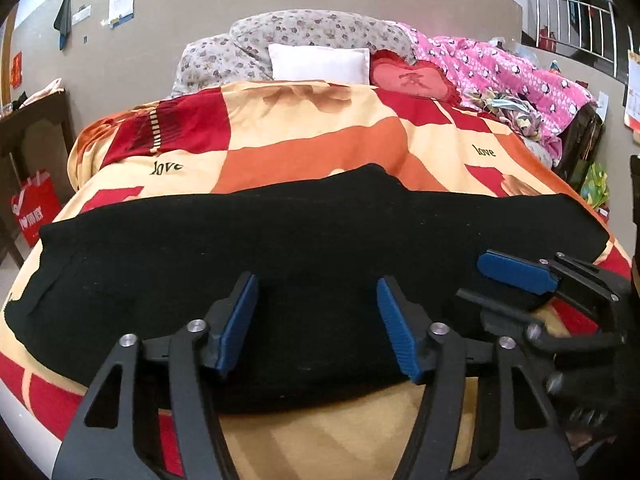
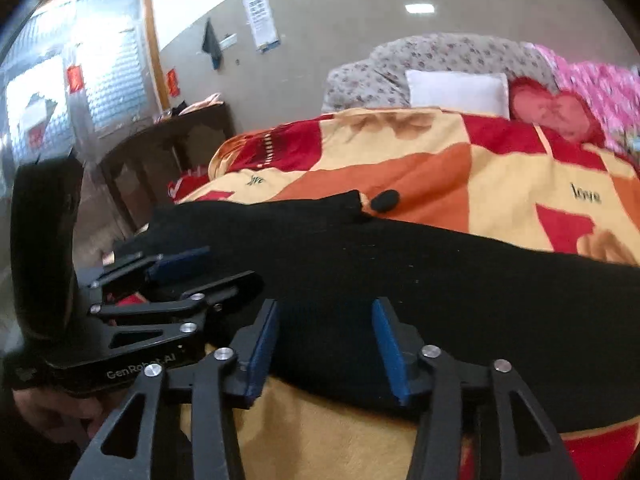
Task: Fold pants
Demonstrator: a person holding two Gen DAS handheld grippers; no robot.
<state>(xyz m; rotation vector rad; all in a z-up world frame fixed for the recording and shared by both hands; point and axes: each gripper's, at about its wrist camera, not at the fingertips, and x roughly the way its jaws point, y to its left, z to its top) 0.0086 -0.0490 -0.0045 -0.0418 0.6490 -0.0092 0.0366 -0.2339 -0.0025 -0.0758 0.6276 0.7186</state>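
Black pants lie stretched left to right across the near part of a bed with an orange, red and cream bedspread. My left gripper hovers over their near edge, its blue pads spread wide with only cloth showing in the gap. In the right wrist view the pants run off to the right, and my right gripper stands open above their near edge. The two grippers sit side by side: the right gripper shows at the right, the left gripper at the left. A hand holds the left one.
A white pillow, a red heart cushion and a pink quilt sit at the bed's far end. A small black object lies on the bedspread beyond the pants. A dark wooden table and a red bag stand left of the bed.
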